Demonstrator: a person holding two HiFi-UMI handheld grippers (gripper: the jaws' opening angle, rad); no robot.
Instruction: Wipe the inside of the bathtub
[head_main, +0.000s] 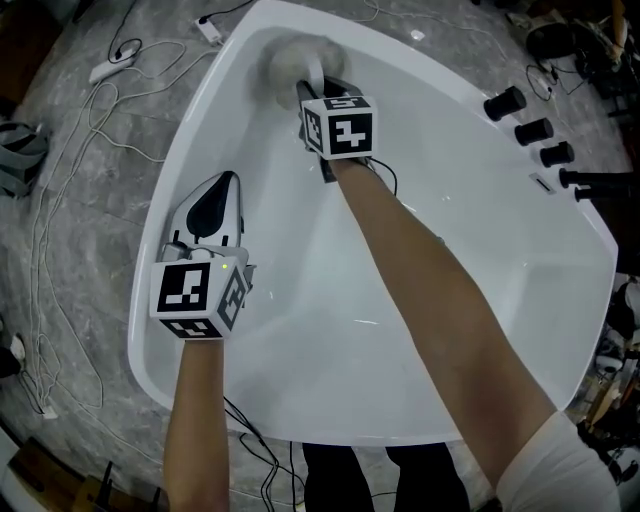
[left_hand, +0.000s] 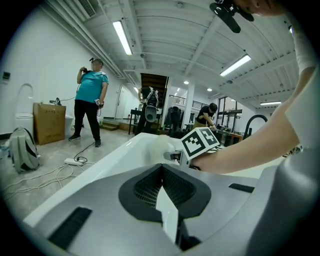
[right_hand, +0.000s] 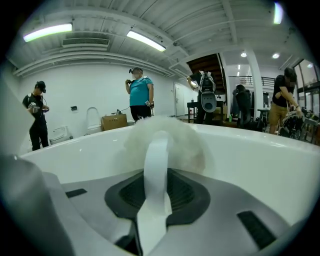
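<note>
The room is a large workshop with strip lights on the ceiling, some persons standing far behind, and a grey stone-pattern floor (head_main: 90, 250) where white cables (head_main: 50, 220) lie loose. In the middle stands a white corner bathtub (head_main: 430, 300), with black tap fittings (head_main: 532, 130) on its right ledge.

We judge that the wiping is under way at the far end of the tub. The right gripper (head_main: 310, 95) reaches deep inside. Its jaws are pinching the white strap (right_hand: 156, 160) of a fluffy white wiping pad (right_hand: 192, 142), and the strap stands up between them as a loop. The pad (head_main: 298, 58) lies against the far inner wall, close under the rim. We cannot tell how firmly it presses.

The left gripper (head_main: 222, 195) is over the left side of the tub, near the rim and well apart from the pad. Its jaws are pressed together, or very nearly, with only a thin pale slit between them. They hold nothing. Whether the gripper rests on the tub or hangs over it, we cannot tell.

The floor and the near wall of the tub look not yet reached. The next move probably calls for drawing the pad along the wall and down, with steady contact. The strap is thin, so the pad could twist or slip if we push it sideways too hard
</note>
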